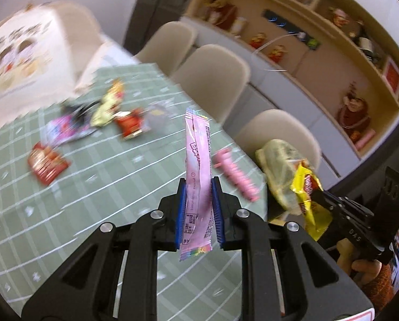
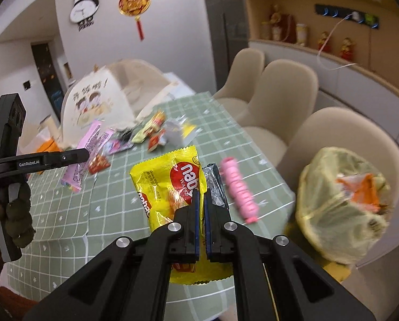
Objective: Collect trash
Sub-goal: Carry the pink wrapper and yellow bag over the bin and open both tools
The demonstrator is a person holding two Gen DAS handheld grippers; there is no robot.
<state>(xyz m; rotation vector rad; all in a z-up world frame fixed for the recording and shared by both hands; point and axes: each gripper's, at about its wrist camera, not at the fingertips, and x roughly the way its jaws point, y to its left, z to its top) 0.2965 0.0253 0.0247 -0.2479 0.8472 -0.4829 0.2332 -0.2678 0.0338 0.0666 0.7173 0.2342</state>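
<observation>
Left gripper (image 1: 198, 211) jaws pinching pink wrapper (image 1: 198, 171) upright, right gripper (image 2: 201, 214) jaws clamped on yellow wafer wrapper (image 2: 167, 184), both clear of counter (image 2: 113, 203), likely headed for bin bag (image 2: 344, 208).

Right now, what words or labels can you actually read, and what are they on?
"nab… WAFER": yellow wrapper in the right gripper.
"GenRobot.AI": left gripper body.
"DAS": the right gripper's body, seen from the left wrist.
Pink sachet, tote bag characters, red packet: too blurred.
</observation>
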